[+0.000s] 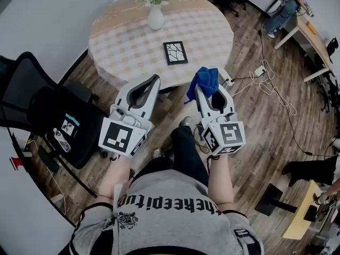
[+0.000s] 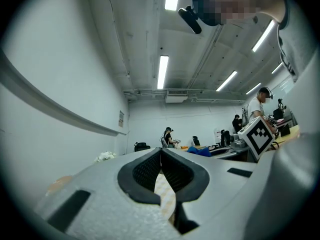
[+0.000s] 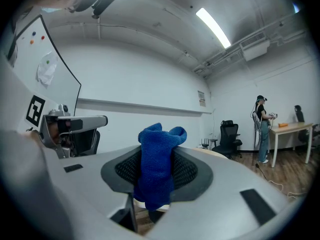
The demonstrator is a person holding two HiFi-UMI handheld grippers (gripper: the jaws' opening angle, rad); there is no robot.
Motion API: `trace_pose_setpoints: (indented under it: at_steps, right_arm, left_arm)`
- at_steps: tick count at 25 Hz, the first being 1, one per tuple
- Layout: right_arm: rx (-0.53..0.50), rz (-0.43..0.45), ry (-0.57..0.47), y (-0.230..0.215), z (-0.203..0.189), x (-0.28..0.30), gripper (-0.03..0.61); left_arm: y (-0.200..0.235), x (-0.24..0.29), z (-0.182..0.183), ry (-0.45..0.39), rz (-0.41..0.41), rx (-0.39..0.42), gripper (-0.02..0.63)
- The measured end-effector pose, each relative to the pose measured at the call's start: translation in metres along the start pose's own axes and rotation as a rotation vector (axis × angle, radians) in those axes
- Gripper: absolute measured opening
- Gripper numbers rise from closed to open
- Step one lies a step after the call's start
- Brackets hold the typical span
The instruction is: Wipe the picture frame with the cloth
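A small black picture frame [image 1: 175, 52] lies flat on the round table [image 1: 127, 41], towards its near right side. My right gripper [image 1: 208, 84] is shut on a blue cloth [image 1: 205, 82], which bunches above the jaws in the right gripper view [image 3: 158, 169]. It hovers at the table's near edge, just right of and below the frame. My left gripper [image 1: 154, 81] is shut with nothing in it, its tip at the near table edge left of the cloth; the left gripper view shows its pads [image 2: 150, 171] meeting at the tip.
A white vase with white flowers [image 1: 155, 7] stands at the table's far side. A black office chair [image 1: 48, 116] is at my left. Cables and a power strip [image 1: 260, 70] lie on the wood floor at right. Other people and desks [image 1: 303, 20] are beyond.
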State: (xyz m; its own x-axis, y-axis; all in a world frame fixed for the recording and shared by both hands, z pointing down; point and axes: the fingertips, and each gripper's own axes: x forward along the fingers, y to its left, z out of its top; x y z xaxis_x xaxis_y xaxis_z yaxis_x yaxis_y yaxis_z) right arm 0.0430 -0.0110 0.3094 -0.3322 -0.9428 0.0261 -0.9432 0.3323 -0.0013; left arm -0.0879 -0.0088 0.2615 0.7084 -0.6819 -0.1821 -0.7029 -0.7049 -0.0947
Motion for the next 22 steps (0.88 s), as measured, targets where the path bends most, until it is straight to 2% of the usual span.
trace_pose_setpoints:
  at_steps: [6,12,22]
  right_arm:
    - [0.015,-0.019,-0.007,-0.014,0.005,-0.004,0.144]
    - [0.015,-0.002,-0.019,-0.019,0.009,0.0,0.144]
    - [0.005,0.088,-0.056,-0.024,0.014,0.001,0.144]
  left_arm:
    - [-0.007,0.015,0.003,0.002,-0.027,0.001,0.017]
    - [-0.008,0.026,0.003,0.011,-0.026,0.012,0.017]
    - [-0.02,0.029,0.003,0.011,0.035,0.047,0.017]
